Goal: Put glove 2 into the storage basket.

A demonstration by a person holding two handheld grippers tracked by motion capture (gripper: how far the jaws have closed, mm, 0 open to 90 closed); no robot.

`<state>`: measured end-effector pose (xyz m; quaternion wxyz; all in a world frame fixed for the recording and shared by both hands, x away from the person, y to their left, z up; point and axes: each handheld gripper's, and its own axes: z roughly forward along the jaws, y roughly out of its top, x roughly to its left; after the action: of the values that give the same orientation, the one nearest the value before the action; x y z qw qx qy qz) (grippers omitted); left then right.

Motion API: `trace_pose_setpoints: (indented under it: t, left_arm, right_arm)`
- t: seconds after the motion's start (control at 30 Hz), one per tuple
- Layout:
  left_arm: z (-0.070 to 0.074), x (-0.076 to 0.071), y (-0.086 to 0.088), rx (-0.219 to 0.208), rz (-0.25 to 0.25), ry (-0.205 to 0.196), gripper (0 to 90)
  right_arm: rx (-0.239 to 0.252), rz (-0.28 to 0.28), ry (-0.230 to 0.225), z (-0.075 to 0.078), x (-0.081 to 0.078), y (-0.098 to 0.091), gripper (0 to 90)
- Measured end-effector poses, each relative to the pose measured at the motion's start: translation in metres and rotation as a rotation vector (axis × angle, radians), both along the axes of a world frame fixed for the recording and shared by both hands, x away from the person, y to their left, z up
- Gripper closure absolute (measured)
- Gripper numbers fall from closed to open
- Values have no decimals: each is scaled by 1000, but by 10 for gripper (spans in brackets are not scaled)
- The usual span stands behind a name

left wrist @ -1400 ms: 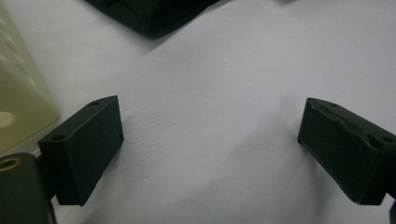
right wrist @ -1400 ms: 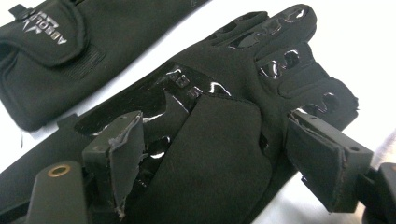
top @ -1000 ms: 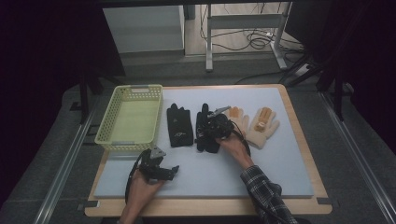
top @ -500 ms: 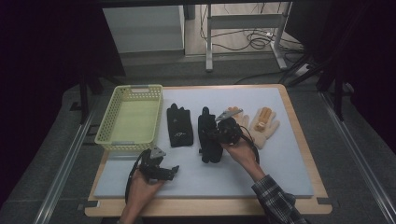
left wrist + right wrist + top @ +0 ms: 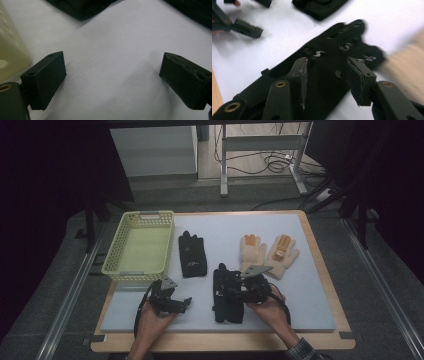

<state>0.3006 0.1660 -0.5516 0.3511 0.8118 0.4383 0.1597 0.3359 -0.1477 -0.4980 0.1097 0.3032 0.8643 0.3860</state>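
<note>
Dark floor, cables and metal frame legs lie beyond a wooden table covered by a pale grey mat (image 5: 300,285), on which the work is laid out.

Just under the fingers of the right gripper (image 5: 235,291) lies a black fabric glove (image 5: 227,305), flat on the mat with its fingertips pointing away from the person. In the right gripper view that glove (image 5: 322,72) runs under both black pads (image 5: 359,80), which stand apart above it with a strip of the cloth showing between them; the pads do not press on it. The jaws have just been opening, with the glove lying beneath the gap rather than clamped.

Beyond those fingers and a little toward the other hand, a second black fabric glove (image 5: 192,254) lies flat, apart from the first. On the far side of the right gripper, a pair of cream knitted gloves with orange fingertip patches (image 5: 267,254) lies side by side, close behind the grey plate on the gripper's top.

The left gripper (image 5: 186,302) rests low on the mat near the table's front edge, held in the person's left hand (image 5: 150,325). Its fingers (image 5: 45,77) stand wide apart over bare mat, with nothing between them. Beside its one finger is the wall of a pale yellow-green plastic mesh basket (image 5: 140,247), and ahead of the fingertips the edges of the black gloves show.
</note>
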Motion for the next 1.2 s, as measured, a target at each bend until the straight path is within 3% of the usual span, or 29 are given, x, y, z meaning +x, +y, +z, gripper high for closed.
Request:
trace_pose_setpoints:
  t: [0.1,0.13,0.17,0.2,0.3,0.43,0.57,0.6,0.7,0.9,1.17,1.2]
  left_arm:
    - [0,0,0,0,0,0,71]
    - [0,0,0,3,-3,1,71]
    - [0,0,0,3,-3,1,71]
    - [0,0,0,3,-3,1,71]
    - [0,0,0,3,-2,1,71]
    - [0,0,0,2,-2,1,71]
    - [0,0,0,3,-3,0,71]
    - [0,0,0,3,-3,0,71]
    - [0,0,0,3,-3,0,71]
    - [0,0,0,1,-1,0,71]
    - [0,0,0,4,-4,1,71]
    - [0,0,0,3,-3,1,71]
  right_arm:
    - [19,-16,-1,6,0,-14,548]
    - [33,-13,15,6,-4,-24,625]
    - [33,-13,15,6,-4,-24,625]
    - [2,-3,29,-3,-9,-28,688]
    - [-28,6,26,-16,-15,-29,723]
    - [-21,16,37,-28,-20,-27,743]
    - [-13,54,47,-27,-24,-18,743]
    - [-25,79,36,-26,-26,-14,738]
    - [-30,76,11,-21,-24,-14,715]
    - [9,51,-9,-5,-2,-13,643]
    - [10,88,-35,5,41,25,653]
    - [12,94,-32,7,52,36,667]
